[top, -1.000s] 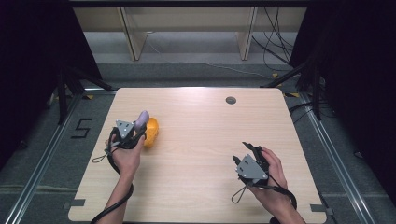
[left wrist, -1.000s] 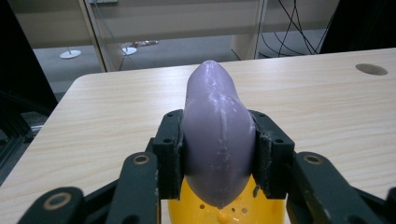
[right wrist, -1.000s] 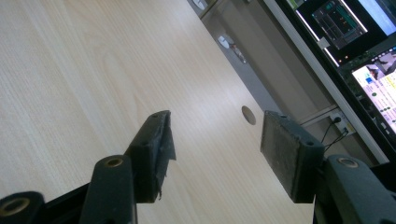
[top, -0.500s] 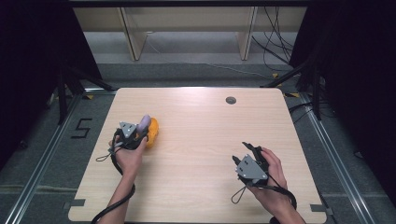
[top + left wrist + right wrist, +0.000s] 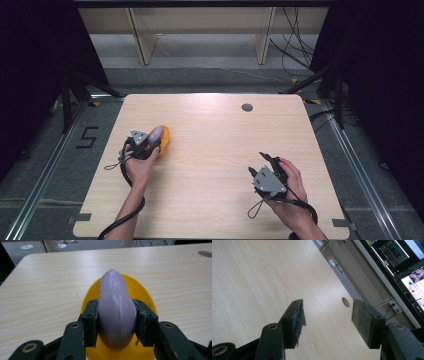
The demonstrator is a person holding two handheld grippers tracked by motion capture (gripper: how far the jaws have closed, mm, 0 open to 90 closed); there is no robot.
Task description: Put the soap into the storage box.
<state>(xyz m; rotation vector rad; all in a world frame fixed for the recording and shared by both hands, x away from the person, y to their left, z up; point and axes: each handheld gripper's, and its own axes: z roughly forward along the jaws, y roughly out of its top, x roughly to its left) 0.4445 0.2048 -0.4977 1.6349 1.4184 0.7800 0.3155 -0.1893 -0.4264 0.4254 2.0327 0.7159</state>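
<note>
smooth lilac eggplant-shaped toy (image 5: 116,312): lying lengthwise away from the claw, tip pointing ahead, over a yellow plastic bowl (image 5: 145,293) at the light wooden table's (image 5: 215,130) left side | left gripper (image 5: 116,322): pinching its thick middle | right gripper (image 5: 327,322): resting spread, holding nothing

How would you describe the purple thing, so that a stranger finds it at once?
Look at the left part of the wooden table, where a yellow dish lies. Above it, the left gripper clamps the purple thing: smooth, long and rounded, tapering to a tip, the table's sole purple item.
</note>
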